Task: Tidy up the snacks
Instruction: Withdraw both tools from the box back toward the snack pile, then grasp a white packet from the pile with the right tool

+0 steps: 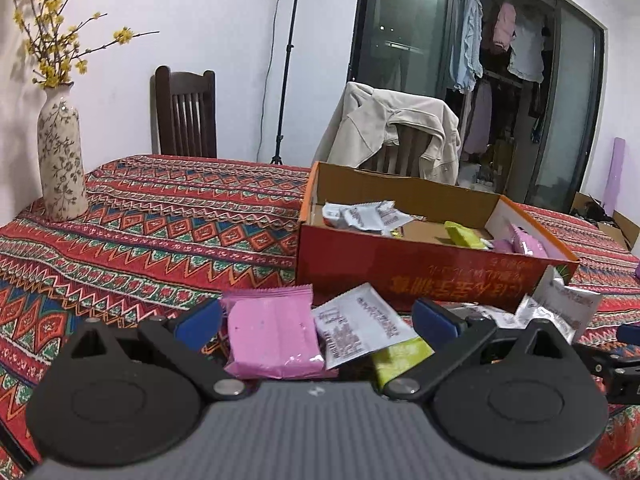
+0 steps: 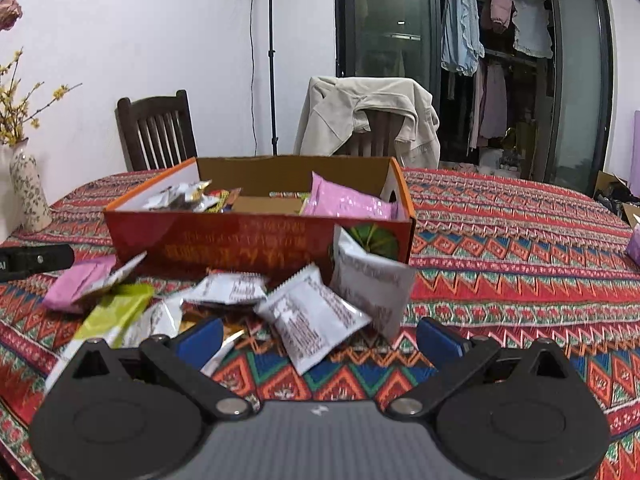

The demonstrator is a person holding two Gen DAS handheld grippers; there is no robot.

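box: red cardboard box [image 2: 256, 240] on the patterned tablecloth [image 2: 520, 248] is our landmark; already holds white, green + pink packets
loose snacks: pile lies just in front of the box's near wall, still outside it; one white packet [image 2: 370, 280] leans on that wall
left gripper [image 1: 318, 326]: fingers apart, nothing clamped; pink packet [image 1: 272, 332] + white packet [image 1: 360, 328] sit between the tips, in front of the box
right gripper [image 2: 320, 338]: fingers apart, empty; another white packet [image 2: 312, 316] lies between its tips, in front of the box
step: we judge sorting is partway, next grab pending
risk 1: packets overlap, so closing the left tips could pinch two at once or only a foil edge, which may slip
risk 2: both tools work the same pile, so we could knock each other or nudge the box
risk 3: the leaning packet may topple if its neighbours get dragged
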